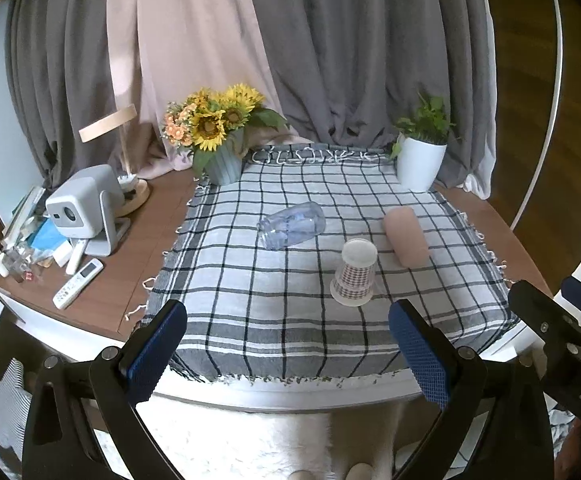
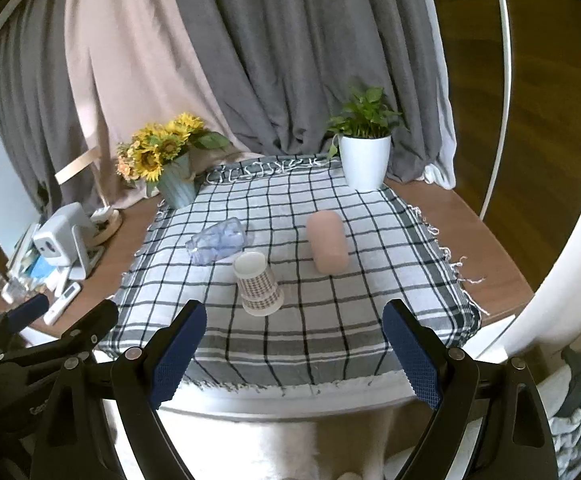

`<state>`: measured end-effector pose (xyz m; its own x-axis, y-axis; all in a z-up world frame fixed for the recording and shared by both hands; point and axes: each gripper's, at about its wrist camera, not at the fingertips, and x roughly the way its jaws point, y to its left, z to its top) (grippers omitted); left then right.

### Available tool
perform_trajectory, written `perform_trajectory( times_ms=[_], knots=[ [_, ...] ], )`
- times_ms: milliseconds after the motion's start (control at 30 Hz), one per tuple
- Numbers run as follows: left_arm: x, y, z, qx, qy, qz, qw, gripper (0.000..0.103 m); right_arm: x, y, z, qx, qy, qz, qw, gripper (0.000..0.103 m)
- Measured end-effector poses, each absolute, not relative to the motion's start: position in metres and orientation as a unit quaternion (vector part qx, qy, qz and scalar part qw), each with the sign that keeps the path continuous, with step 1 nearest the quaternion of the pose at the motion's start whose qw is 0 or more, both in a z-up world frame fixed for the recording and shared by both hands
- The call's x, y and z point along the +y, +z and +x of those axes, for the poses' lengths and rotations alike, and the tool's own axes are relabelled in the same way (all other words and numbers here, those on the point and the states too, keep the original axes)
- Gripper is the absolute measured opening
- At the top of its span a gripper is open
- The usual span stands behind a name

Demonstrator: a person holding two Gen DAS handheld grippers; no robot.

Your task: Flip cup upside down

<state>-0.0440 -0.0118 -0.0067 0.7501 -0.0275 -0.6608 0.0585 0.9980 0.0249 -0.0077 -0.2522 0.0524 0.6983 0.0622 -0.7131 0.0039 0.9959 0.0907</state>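
Note:
A white paper cup (image 1: pixel 353 273) with a houndstooth band stands upside down on the checked cloth (image 1: pixel 274 280), its wide rim on the cloth. It also shows in the right wrist view (image 2: pixel 259 282). My left gripper (image 1: pixel 288 354) is open and empty, held back at the table's near edge. My right gripper (image 2: pixel 294 354) is open and empty too, near the front edge, short of the cup. The right gripper's body shows at the right edge of the left wrist view (image 1: pixel 562 332).
A clear plastic bottle (image 1: pixel 292 225) lies on its side left of the cup. A pink cylinder (image 1: pixel 405 236) lies to the right. A sunflower vase (image 1: pixel 222 162) and a white plant pot (image 1: pixel 420 162) stand at the back. A projector (image 1: pixel 84 206) and remotes (image 1: pixel 77 283) sit at left.

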Motion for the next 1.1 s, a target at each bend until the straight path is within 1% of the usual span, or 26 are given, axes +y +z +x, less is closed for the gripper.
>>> perform_trajectory(
  times_ms=[1100],
  knots=[
    [-0.014, 0.0, -0.056, 0.348, -0.021, 0.009, 0.937, 0.103, -0.256, 0.061, -0.026, 0.381, 0.023, 0.052, 0.923, 0.09]
  ],
)
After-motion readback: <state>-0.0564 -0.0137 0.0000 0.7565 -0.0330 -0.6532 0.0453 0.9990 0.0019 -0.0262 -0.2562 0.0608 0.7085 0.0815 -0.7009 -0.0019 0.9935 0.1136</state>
